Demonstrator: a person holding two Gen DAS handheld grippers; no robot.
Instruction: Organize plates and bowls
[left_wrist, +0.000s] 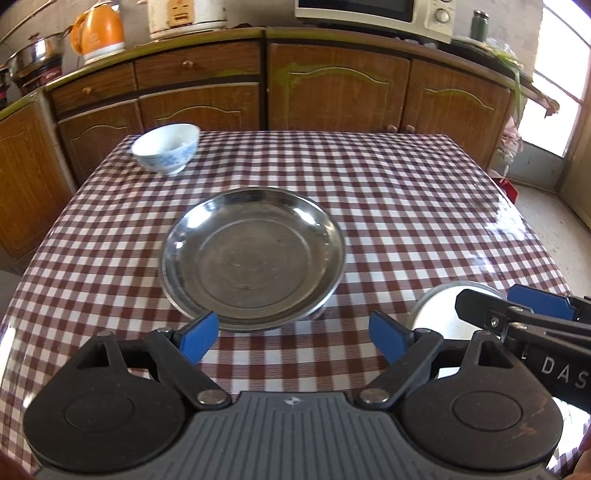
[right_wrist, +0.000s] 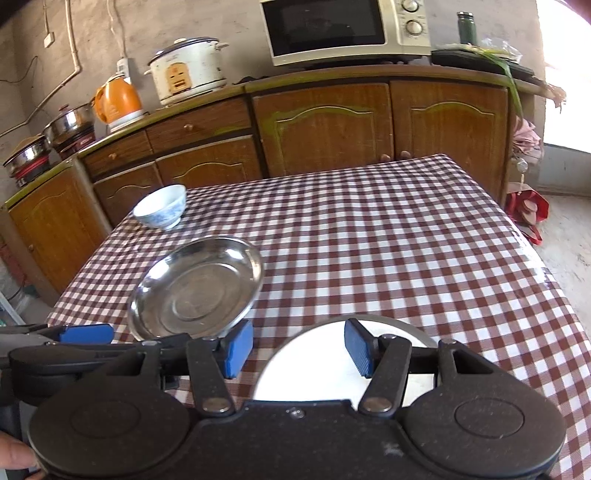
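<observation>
The steel plate (left_wrist: 253, 254) lies flat near the middle of the tabletop (left_wrist: 406, 206), which is covered in a red-and-white checked cloth; the plate is empty and is the largest dish in view. To its right, at the near edge, sits a white plate (right_wrist: 317, 365) with a grey rim, partly hidden behind the tool fingers. A small white bowl (left_wrist: 166, 147) with blue patterning stands upright at the far left corner of the tabletop, well apart from both plates. The left tool (left_wrist: 295, 338) hangs above the cloth just before the steel plate's near rim, its blue pads spread wide with nothing between them. The right tool (right_wrist: 299, 349) is over the white plate's left part, its pads apart and gripping nothing, not touching the plate as far as can be seen.
</observation>
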